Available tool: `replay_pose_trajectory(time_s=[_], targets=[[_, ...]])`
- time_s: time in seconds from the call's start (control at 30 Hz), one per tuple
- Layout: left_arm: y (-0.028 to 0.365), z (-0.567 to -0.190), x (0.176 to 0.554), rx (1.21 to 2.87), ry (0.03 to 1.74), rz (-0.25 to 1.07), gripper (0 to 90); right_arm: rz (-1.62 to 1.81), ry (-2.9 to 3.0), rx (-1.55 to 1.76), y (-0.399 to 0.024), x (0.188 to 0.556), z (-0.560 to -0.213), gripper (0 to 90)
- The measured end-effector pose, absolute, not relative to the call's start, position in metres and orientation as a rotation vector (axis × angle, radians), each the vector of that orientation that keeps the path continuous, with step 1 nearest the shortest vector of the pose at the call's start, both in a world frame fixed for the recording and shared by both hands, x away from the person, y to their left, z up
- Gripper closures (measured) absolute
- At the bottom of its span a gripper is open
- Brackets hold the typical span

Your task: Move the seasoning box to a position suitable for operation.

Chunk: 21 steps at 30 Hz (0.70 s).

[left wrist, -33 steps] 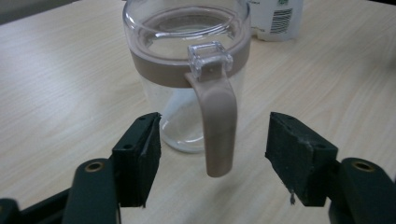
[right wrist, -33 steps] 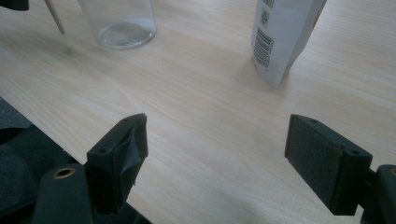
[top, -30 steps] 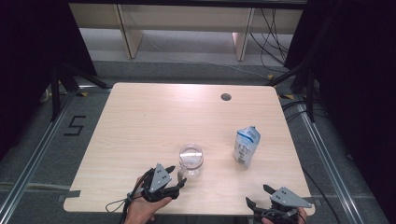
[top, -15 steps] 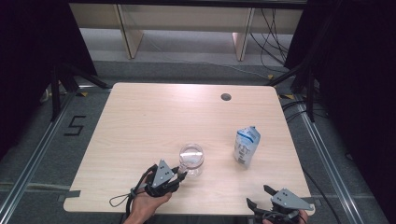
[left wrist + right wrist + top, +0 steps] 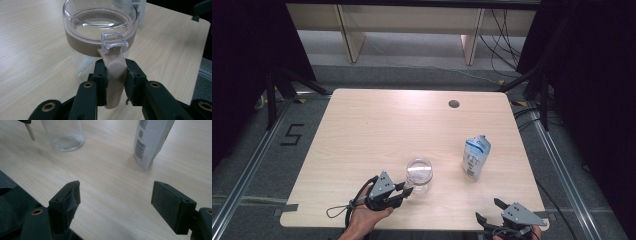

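My left claw (image 5: 115,82) has just been closing and now clamps the beige handle (image 5: 113,72) of the one glass jar (image 5: 419,174), which stands near the front edge of the bench (image 5: 377,125); a second ago its jaws stood wider. My right claw (image 5: 116,202) gapes apart, holding nothing. One white pouch (image 5: 475,157) stands upright, right of the jar.
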<state>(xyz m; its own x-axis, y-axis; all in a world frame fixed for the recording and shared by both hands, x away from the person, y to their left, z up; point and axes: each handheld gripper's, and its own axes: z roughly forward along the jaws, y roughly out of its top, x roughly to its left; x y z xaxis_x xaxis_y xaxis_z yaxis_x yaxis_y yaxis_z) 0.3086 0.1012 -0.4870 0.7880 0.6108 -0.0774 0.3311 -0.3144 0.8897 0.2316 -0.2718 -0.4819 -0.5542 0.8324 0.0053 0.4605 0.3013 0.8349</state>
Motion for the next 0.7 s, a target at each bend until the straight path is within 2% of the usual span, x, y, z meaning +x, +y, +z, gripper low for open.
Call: replay_pose_trajectory(time_s=[0.7], targets=[[0.099,-0.487,0.296,2.004,0.476,0.203,72.4,1.151,2.139,1.171,-0.269,0.228,-0.48,24.6]])
